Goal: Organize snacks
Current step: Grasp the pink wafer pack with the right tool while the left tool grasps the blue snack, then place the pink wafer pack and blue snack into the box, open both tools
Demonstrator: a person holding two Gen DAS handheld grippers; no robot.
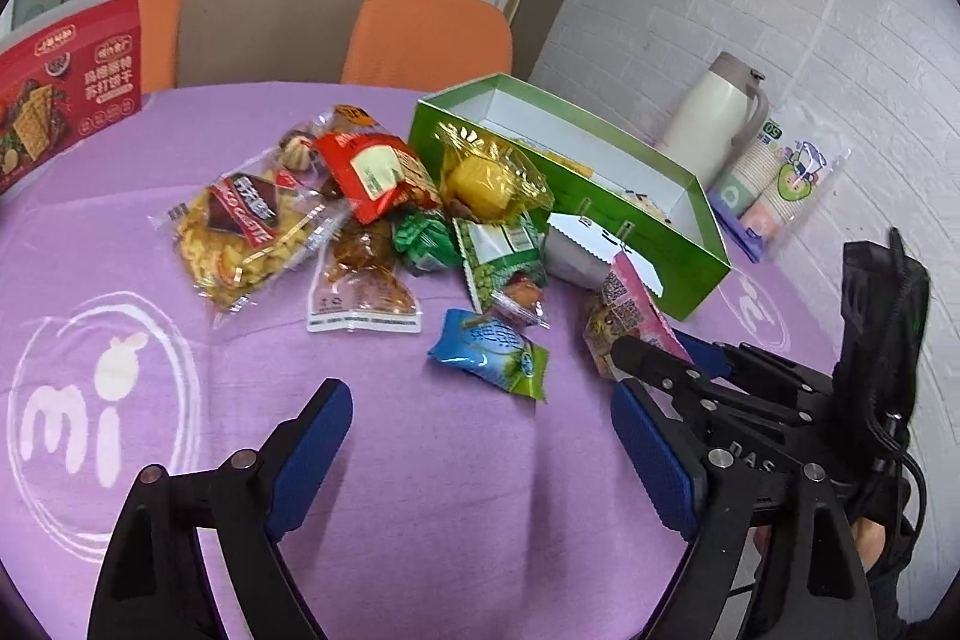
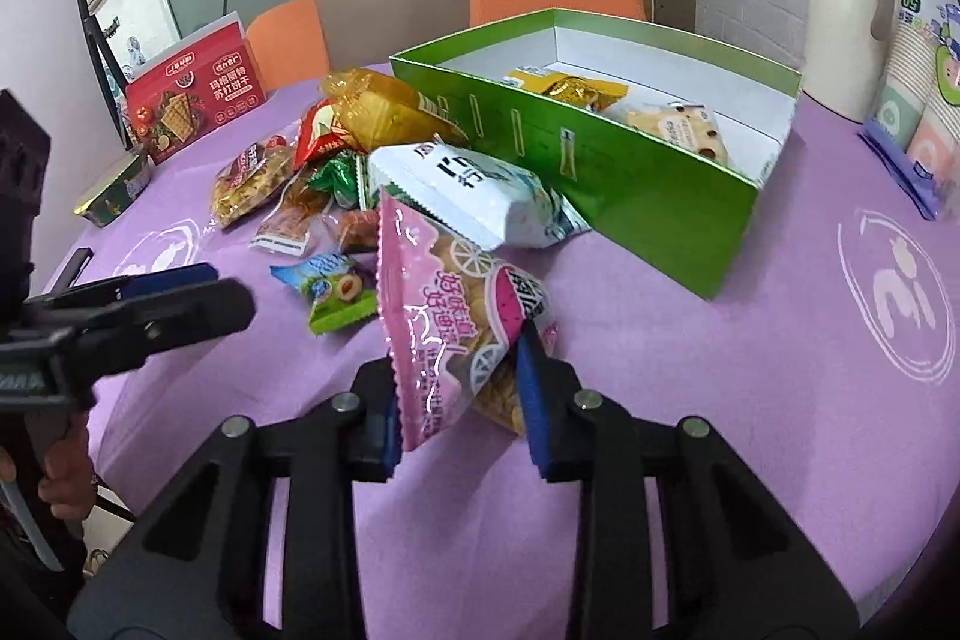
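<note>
Right fingers (image 2: 459,403) clamp pink snack packet (image 2: 444,316); left fingers (image 1: 480,451) spread wide, nothing between.

Snack pile (image 1: 360,214) on tablecloth (image 1: 420,490), left of open box (image 1: 630,214). Two packets (image 2: 600,100) inside box. Flask (image 1: 714,118) and cup stack (image 1: 774,190) right of box; chairs (image 1: 426,34) behind table.

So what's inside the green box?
Inside the green box you can see a gold-wrapped snack and a pale cookie pack. The near wall hides part of the floor, so more may be there.
</note>
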